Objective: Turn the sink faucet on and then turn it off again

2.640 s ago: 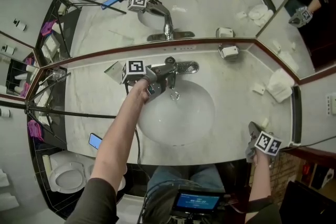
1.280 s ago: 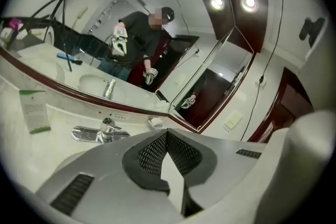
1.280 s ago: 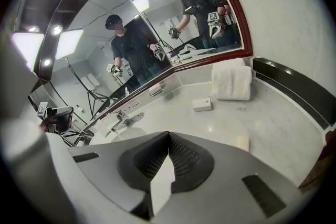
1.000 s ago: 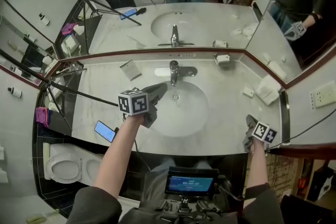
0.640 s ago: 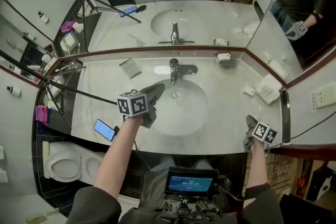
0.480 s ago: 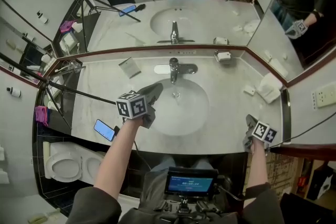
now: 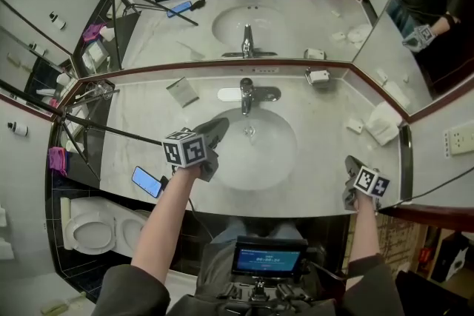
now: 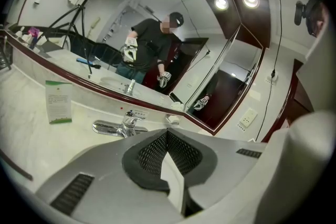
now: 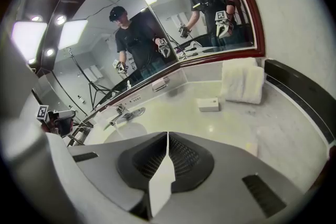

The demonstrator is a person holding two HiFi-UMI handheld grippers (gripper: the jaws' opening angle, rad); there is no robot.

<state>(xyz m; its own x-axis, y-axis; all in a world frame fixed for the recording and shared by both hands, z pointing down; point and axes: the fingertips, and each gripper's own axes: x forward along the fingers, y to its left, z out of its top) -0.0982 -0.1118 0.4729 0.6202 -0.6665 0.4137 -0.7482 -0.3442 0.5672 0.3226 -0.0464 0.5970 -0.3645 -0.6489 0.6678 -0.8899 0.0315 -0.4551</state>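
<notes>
The faucet [image 7: 246, 94] stands at the middle of the counter's [image 7: 141, 129] back edge, just behind the round sink basin [image 7: 255, 159], with its spout reaching over the bowl. The left gripper [image 7: 221, 125] hovers over the basin's left rim and points toward the faucet, clearly apart from it; in the left gripper view its jaws are pressed together with nothing between them, and the faucet shows beyond their tips. The right gripper [image 7: 349, 162] sits near the counter's front right corner, well apart from the faucet. Its jaws have just been opening and stand only a thin slit apart, holding nothing. A printed card [image 7: 182, 92] stands near the back edge left of the faucet, and a soap dish [image 7: 319, 75] lies at the back edge to its right. A phone [image 7: 147, 181] lies at the front left edge, and a folded towel [image 7: 384, 122] lies at the right end.
</notes>
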